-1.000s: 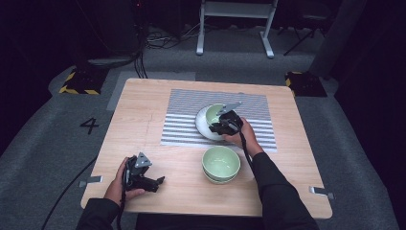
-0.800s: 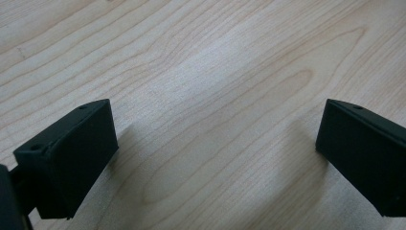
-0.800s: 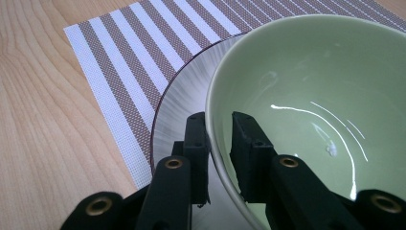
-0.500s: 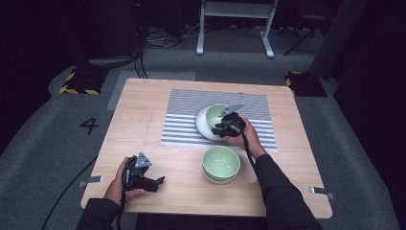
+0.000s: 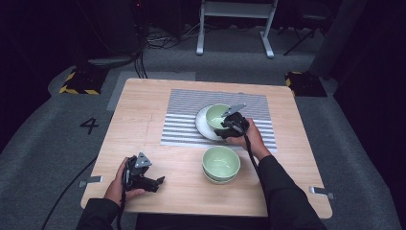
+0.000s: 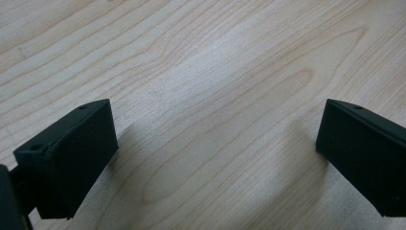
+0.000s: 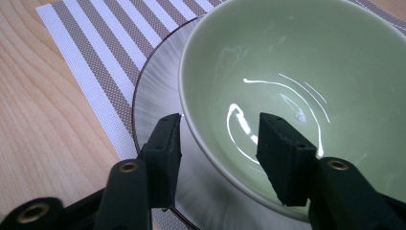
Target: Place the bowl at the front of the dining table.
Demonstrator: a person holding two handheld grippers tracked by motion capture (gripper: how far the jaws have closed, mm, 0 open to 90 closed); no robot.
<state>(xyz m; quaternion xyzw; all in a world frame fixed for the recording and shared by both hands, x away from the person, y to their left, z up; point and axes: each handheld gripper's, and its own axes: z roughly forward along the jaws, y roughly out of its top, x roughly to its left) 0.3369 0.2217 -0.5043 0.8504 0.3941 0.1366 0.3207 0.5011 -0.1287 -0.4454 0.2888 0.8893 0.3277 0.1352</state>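
Observation:
A pale green bowl sits on a white plate on the striped placemat. My right gripper is at the bowl's near rim. One jaw is outside the bowl and one inside, and they have just been opening. The rim stands between them with a gap on either side, so the gripper is open. My left gripper rests low over bare wood at the table's front left, open wide with nothing between its jaws.
A stack of green bowls stands on the wooden table just in front of the placemat, close under the right forearm. A metal stand and cables lie on the floor beyond the far edge.
The right hand has shifted very slightly at the bowl, which stays on the plate. The left hand and its gripper have not moved.

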